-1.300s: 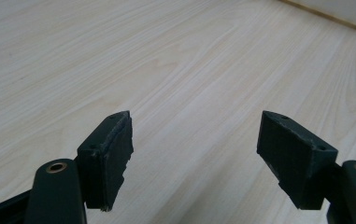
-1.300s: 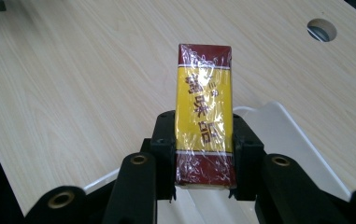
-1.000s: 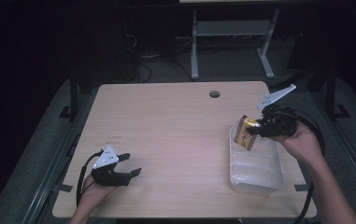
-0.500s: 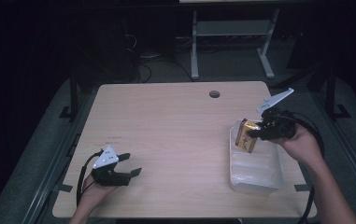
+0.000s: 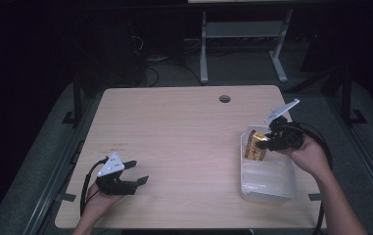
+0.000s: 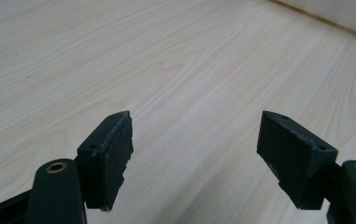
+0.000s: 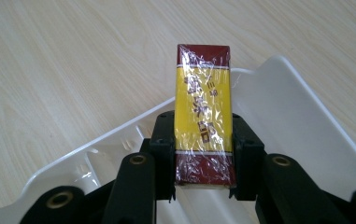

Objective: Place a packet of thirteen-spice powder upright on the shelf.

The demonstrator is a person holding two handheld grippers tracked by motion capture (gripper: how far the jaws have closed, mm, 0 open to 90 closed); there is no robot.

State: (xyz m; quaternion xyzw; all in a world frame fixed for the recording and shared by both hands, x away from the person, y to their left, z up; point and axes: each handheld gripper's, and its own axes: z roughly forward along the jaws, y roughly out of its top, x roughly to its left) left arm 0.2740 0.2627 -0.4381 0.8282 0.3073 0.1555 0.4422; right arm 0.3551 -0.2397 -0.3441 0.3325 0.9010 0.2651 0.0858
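While the right gripper [image 5: 267,142] hung at the right of the high view, over the far end of the clear plastic tray [image 5: 267,188], its fingers [image 7: 162,140] were clamped on the long sides of a yellow and maroon box [image 7: 204,116] wrapped in shiny film. In the right gripper view the box stood in the middle of the frame, its far end reaching out past the tray's white rim [image 7: 278,65] toward the bare wood, so it looked only partly over the tray rather than squarely above its floor. The step in hand appeared to be setting the box down into the tray. To do it well, the hand probably needed to draw the box back toward the tray's middle so that its far end cleared the rim, then lower it until one face lay flat on the floor before the grip was let go; releasing from a height would likely let the slick wrapper slide or tip the box against the wall. The light tray might also shift if the box nudged its rim. At the lower left of the high view the left gripper [image 5: 136,173] rested low over the table [image 5: 184,132], well apart from the tray, its fingers [image 6: 112,149] standing apart with nothing between them.
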